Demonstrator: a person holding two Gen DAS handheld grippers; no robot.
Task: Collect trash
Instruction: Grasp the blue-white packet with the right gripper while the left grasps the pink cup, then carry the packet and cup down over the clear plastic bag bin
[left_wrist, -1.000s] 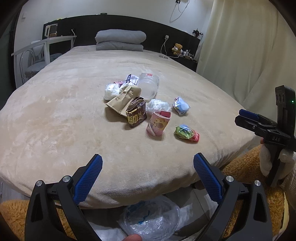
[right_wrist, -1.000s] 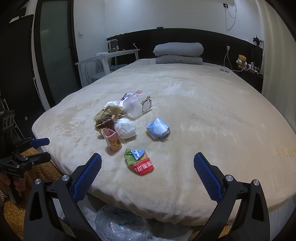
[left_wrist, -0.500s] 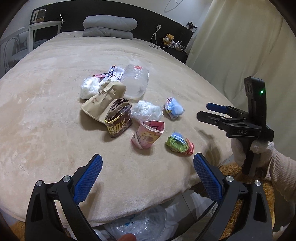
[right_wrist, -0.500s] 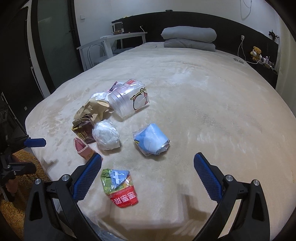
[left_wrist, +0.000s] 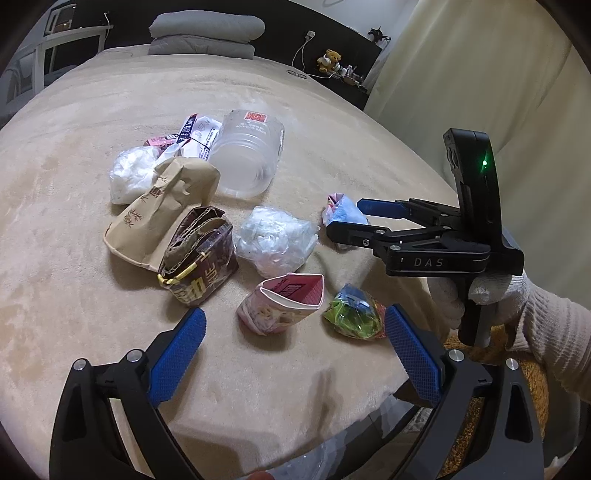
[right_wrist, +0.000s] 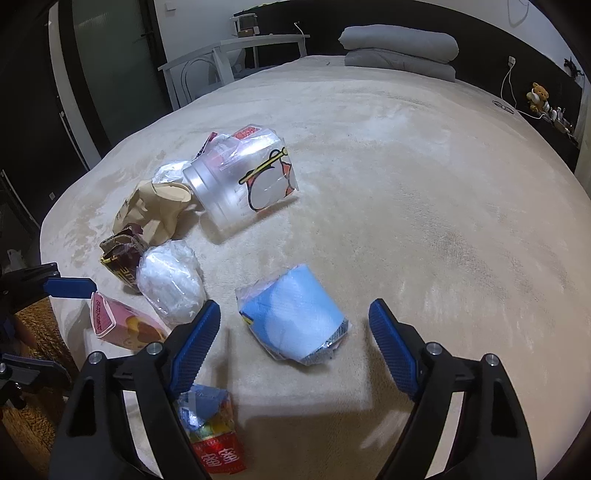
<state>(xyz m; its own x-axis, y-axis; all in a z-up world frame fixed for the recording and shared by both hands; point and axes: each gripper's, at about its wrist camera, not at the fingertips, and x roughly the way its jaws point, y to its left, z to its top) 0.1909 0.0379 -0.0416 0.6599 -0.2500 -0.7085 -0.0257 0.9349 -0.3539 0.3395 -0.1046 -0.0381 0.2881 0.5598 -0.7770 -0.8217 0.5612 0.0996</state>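
Observation:
Trash lies on the beige bed (left_wrist: 74, 206): a pink carton (left_wrist: 282, 308), a green-red wrapper (left_wrist: 352, 317), a brown packet (left_wrist: 197, 264), a paper bag (left_wrist: 162, 210), clear plastic wads (left_wrist: 275, 240), a clear tub (left_wrist: 247, 162) and a blue-white packet (right_wrist: 293, 319). My left gripper (left_wrist: 293, 349) is open just short of the pink carton. My right gripper (right_wrist: 293, 330) is open with the blue-white packet between its fingers, untouched. In the left wrist view it (left_wrist: 347, 218) hovers at that packet (left_wrist: 345, 212).
Grey folded bedding (left_wrist: 205, 35) lies at the head of the bed. A curtain (left_wrist: 461, 74) hangs on the right. A white desk and chair (right_wrist: 236, 55) stand at the far left. A clear plastic bag (left_wrist: 314, 461) lies below the bed edge.
Both grippers have moved forward and down toward the trash. The right gripper now straddles the blue-white packet; the left is close to the pink carton.

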